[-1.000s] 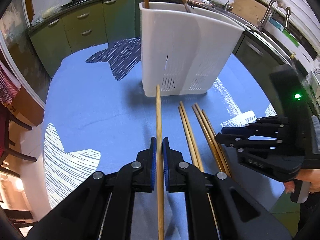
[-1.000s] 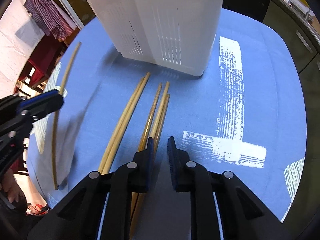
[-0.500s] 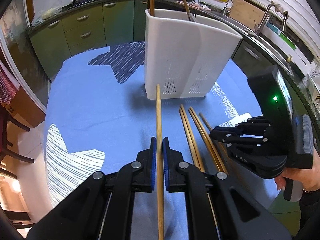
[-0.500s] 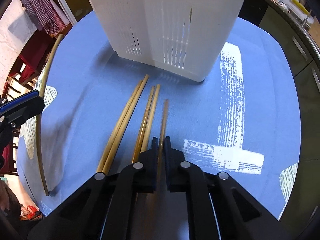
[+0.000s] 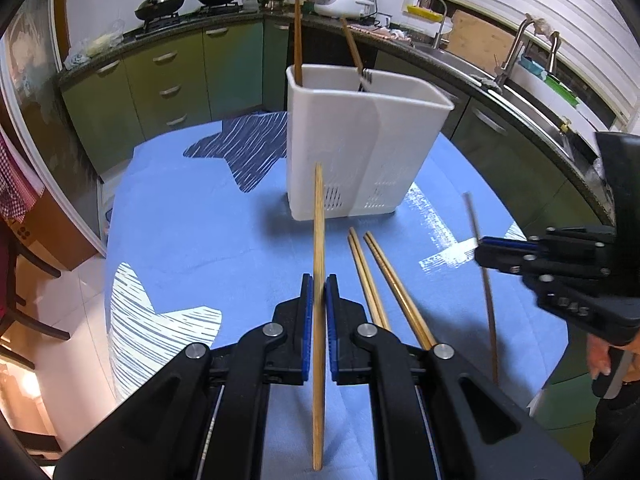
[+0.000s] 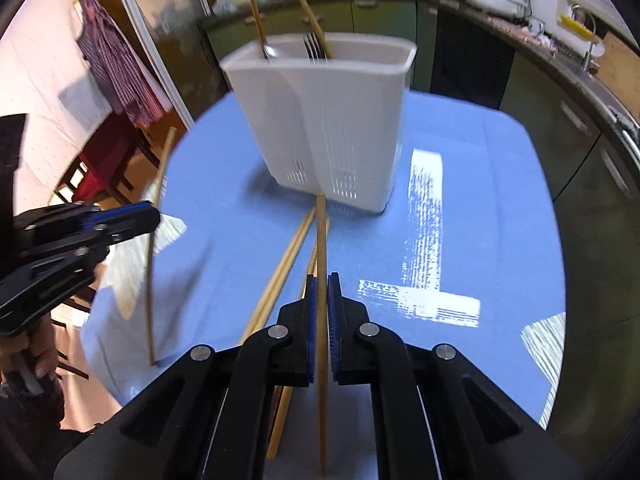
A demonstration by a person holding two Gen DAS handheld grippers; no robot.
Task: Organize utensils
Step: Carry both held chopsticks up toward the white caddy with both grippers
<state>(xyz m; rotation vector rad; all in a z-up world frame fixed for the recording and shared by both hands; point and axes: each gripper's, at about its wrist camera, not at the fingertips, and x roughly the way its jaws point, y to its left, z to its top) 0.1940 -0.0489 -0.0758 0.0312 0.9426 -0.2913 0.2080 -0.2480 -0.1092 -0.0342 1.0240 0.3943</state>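
With both grippers clamped on one chopstick each, left gripper, right gripper lifted clear; remaining chopsticks on blue cloth. Next: tip into white holder.

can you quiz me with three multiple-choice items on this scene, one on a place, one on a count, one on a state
1. Where is the white caddy relative to the loose chopsticks on the table?
A. beyond their far tips
B. lying on top of them
C. off the table

2. How many chopsticks are lifted off the blue cloth right now?
A. none
B. one
C. two

3. What state is the left tool in?
A. wide open
B. shut on a chopstick
C. shut on a fork

Answers:
1 A, the caddy stands upright on the cloth just past the loose chopsticks' tips.
2 C, the left tool holds one chopstick and the right tool holds another.
3 B, its blue pads press on both sides of the chopstick.
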